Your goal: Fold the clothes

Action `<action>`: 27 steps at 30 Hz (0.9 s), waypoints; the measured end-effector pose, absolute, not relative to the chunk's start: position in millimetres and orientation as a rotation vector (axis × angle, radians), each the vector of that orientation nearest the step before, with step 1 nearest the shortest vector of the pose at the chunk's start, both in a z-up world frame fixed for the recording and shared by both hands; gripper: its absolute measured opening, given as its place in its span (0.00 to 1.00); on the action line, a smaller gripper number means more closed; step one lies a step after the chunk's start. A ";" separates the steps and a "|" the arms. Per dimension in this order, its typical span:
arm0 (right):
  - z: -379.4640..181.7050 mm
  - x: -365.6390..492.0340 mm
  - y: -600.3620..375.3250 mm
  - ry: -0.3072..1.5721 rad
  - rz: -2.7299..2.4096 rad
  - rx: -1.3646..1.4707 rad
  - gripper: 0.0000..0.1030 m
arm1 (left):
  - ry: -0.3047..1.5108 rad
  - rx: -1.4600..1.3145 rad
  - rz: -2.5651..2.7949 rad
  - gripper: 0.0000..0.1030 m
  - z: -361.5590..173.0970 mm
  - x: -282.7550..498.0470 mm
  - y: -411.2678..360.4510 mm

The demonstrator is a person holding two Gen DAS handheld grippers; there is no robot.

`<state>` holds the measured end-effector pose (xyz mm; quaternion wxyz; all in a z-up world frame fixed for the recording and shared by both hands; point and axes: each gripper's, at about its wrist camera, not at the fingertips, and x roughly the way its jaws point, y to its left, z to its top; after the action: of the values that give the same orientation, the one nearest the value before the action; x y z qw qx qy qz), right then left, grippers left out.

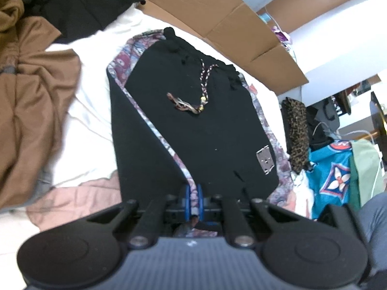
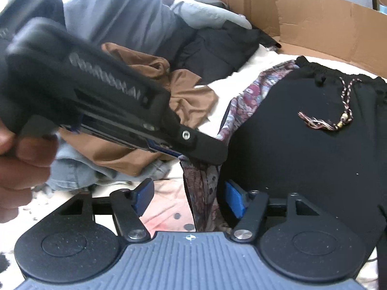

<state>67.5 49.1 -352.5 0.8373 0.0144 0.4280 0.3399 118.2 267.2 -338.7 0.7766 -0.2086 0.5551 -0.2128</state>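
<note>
Unreadable patch on black shorts

Black tongs with blue pads, silver screws, ribbed grey housing, pale lettering.

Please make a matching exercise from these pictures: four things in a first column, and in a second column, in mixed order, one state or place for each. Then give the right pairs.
Things
1. left gripper
2. right gripper
3. drawstring
4. brown garment

States or places
A. crumpled in a heap beside the black pants
B. jaws open, the pants' patterned hem between them
C. lying loose on the black fabric below the waistband
D. jaws shut on the patterned edge of the pants

Pairs: 1-D, 2-B, 3-C, 4-A
</note>
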 end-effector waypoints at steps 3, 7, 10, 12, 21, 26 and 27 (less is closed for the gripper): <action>-354.6 69.3 51.0 0.897 0.689 0.011 0.62 | 1.211 -0.499 -0.467 0.08 -341.8 121.5 263.4; -357.0 66.3 54.8 0.854 0.618 -0.086 0.54 | 1.210 -0.559 -0.486 0.08 -345.8 125.0 253.8; -361.7 67.9 53.8 0.863 0.556 -0.127 0.37 | 1.211 -0.591 -0.507 0.10 -348.8 127.6 246.0; -364.0 71.3 47.2 0.869 0.515 -0.112 0.22 | 1.210 -0.590 -0.515 0.15 -349.4 128.3 242.6; -364.3 88.3 20.7 0.894 0.416 -0.014 0.02 | 1.181 -0.569 -0.461 0.52 -349.4 129.8 250.2; -360.3 92.2 14.2 0.911 0.433 0.003 0.01 | 1.176 -0.577 -0.407 0.52 -358.0 130.2 262.3; -357.6 93.6 13.6 0.916 0.437 0.001 0.01 | 1.176 -0.575 -0.396 0.52 -359.9 129.5 265.0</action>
<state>93.6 13.6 -357.6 0.8740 0.0006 0.4385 0.2094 129.5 265.0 -359.9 0.7751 -0.2657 0.5433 -0.1830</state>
